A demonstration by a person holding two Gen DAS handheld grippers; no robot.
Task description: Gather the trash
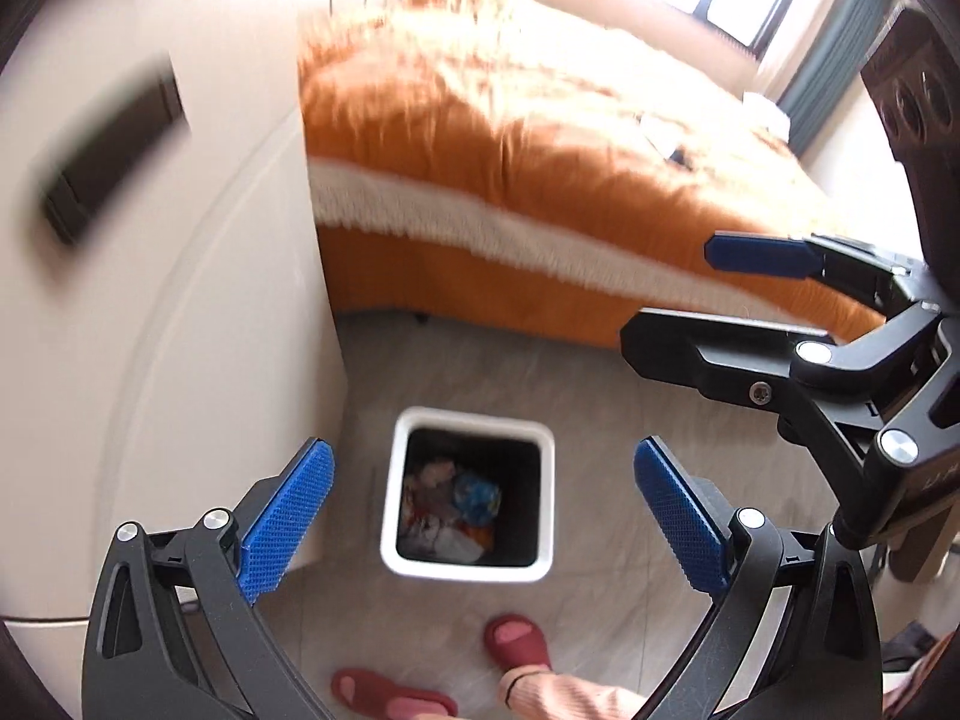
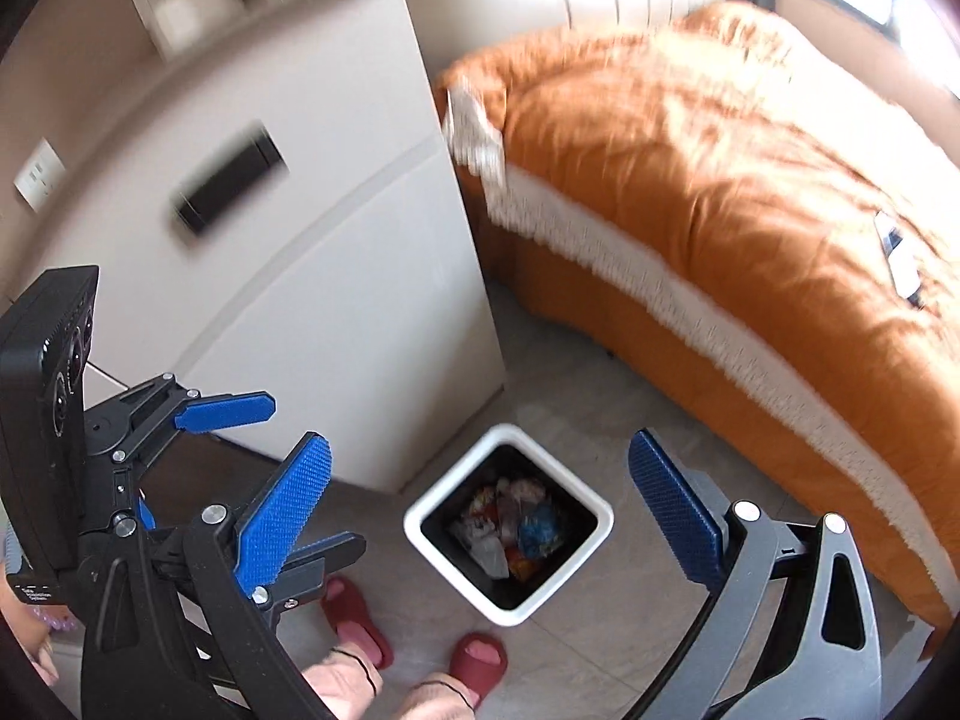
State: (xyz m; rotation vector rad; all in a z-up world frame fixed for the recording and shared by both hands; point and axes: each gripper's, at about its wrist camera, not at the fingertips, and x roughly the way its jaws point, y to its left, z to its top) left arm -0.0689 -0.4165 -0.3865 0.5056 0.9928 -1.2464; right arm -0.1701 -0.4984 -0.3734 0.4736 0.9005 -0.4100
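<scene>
A white square bin stands on the grey floor, seen from above, with crumpled wrappers and paper lying in it. My left gripper hangs high over the bin, open wide, with nothing between its blue pads. The right gripper is also open and empty, and the same bin with its trash shows between its fingers. In the left wrist view the right gripper reaches in from the right edge, above the floor by the bed.
A white cabinet stands left of the bin, with a dark flat object on top. A bed with an orange cover lies behind, a phone on it. A person's feet in red slippers stand just in front of the bin.
</scene>
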